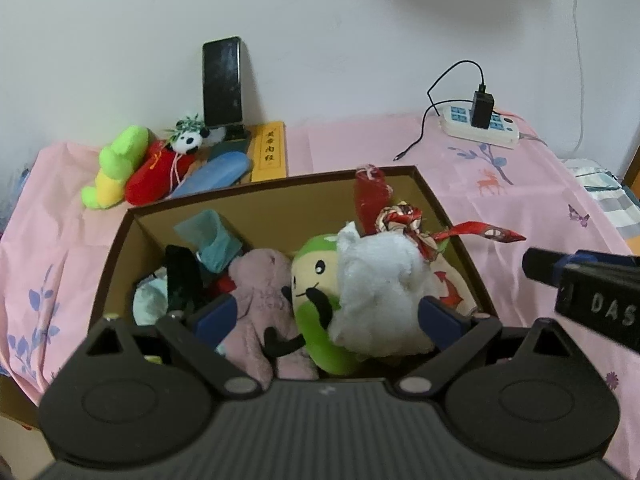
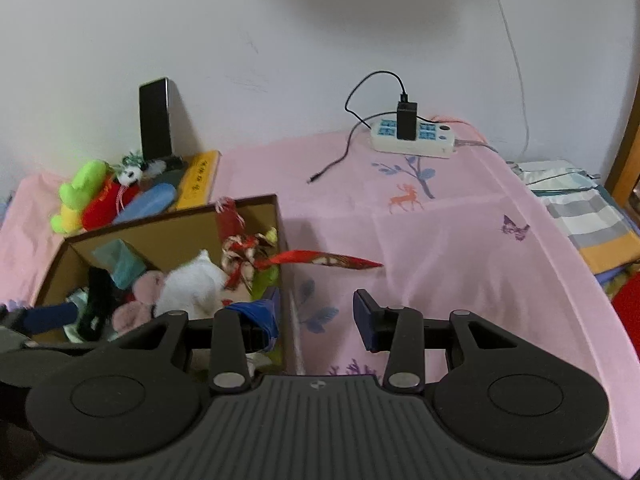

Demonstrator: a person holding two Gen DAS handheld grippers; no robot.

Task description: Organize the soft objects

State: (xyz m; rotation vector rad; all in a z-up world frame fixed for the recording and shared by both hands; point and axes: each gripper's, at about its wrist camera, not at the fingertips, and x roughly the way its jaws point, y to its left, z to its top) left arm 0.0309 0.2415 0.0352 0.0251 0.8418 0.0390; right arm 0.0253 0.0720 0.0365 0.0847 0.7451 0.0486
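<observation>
A brown cardboard box (image 1: pixel 280 196) on the pink cloth holds several soft toys: a white plush (image 1: pixel 380 280), a green-and-yellow plush (image 1: pixel 316 280), a pink plush (image 1: pixel 260 292), a teal cloth (image 1: pixel 212 244) and a red patterned ribbon (image 1: pixel 480 234) hanging over the right rim. My left gripper (image 1: pixel 326 320) is open above the box, its jaws wide on either side of the toys, holding nothing. My right gripper (image 2: pixel 316 312) is open and empty beside the box's right wall (image 2: pixel 280 232); it also shows in the left wrist view (image 1: pixel 580 280).
Behind the box lie a green-yellow plush (image 1: pixel 116 164), a red plush (image 1: pixel 156 176), a small panda (image 1: pixel 188 140), a blue case (image 1: pixel 216 174), a yellow book (image 1: pixel 272 152) and an upright phone (image 1: pixel 222 80). A power strip (image 1: pixel 480 126) with charger cable sits back right. Folded bedding (image 2: pixel 580 216) lies at right.
</observation>
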